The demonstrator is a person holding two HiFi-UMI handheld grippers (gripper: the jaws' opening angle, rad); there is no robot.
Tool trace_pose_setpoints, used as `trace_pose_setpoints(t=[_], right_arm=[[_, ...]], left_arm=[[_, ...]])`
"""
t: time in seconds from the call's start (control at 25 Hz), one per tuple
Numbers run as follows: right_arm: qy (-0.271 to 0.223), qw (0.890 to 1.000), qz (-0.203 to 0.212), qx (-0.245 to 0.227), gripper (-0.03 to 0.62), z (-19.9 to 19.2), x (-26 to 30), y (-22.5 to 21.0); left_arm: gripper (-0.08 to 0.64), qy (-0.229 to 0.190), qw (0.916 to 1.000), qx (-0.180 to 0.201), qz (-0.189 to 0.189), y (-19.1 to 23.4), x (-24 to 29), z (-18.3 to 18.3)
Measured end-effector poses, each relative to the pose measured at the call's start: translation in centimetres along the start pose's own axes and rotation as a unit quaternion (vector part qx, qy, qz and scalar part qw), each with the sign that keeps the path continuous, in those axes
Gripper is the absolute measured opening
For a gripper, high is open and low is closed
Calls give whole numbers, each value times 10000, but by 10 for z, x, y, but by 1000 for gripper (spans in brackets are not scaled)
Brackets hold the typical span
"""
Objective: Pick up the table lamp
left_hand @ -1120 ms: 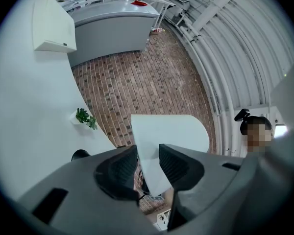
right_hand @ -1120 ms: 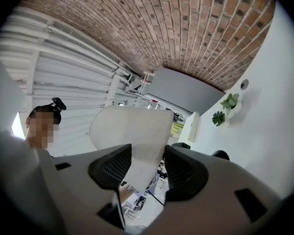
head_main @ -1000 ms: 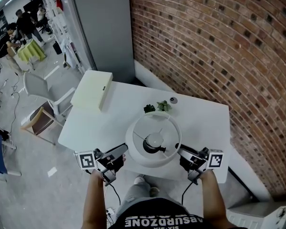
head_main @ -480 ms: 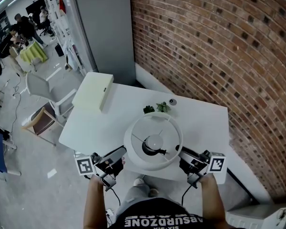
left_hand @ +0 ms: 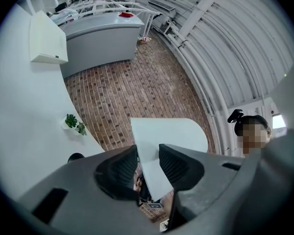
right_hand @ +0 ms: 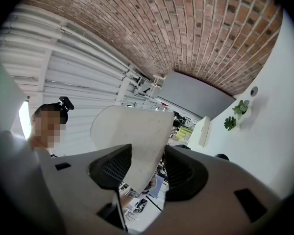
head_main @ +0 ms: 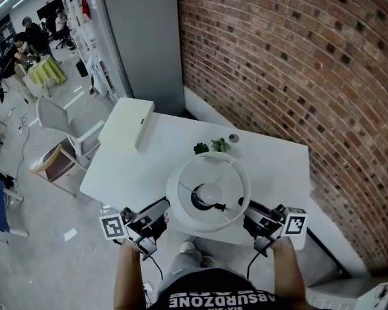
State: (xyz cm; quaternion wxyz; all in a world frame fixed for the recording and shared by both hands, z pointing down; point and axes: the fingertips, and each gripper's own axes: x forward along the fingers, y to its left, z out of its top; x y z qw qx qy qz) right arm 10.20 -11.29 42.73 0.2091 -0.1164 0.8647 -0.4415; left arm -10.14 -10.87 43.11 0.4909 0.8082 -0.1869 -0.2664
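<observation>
Step in hand: the lift of the table lamp (head_main: 207,194), taken two-handed by its shade.

Nearest, in the head view: left gripper (head_main: 156,213) at the shade's 8 o'clock and right gripper (head_main: 251,214) at its 4 o'clock, both by the near table (head_main: 271,166) edge.

Left gripper view: jaws partly closed, pinching the thin white lampshade (left_hand: 166,136) wall, one ribbed pad on each face. Right gripper view: same arrangement, the shade wall nipped between its two pads.

Lamp position: over the near middle of the table, seen from straight above, bulb (head_main: 209,191) at the centre of the ring.

Past it at 12 o'clock: small potted plant (head_main: 213,146), with a small round object (head_main: 233,137) just beside it at 1 o'clock. At 10 o'clock, on the far left corner, a cream box (head_main: 125,123). Brick wall (head_main: 297,76) runs along the right, from 12 to 4 o'clock.

Next move, as I judge it: raise both hands together and level. The hold is on a thin, light shade and not on the stand, so uneven lift or extra squeeze could buckle it or tip the lamp.

Not resolved:
- The shade covers stand and base from above, so I cannot tell whether the base is clear of the tabletop
- A dark rounded shape sits low beside the jaws in both gripper views; possibly the base, not certain
- No cord visible
</observation>
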Motion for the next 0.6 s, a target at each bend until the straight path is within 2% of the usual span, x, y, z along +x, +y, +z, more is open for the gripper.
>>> trace_pose_setpoints(t=[0.6], right_arm=[[128, 9999, -54, 4, 207, 0, -10, -2]], left_arm=[[135, -69, 10000, -3, -2, -5, 3, -7]])
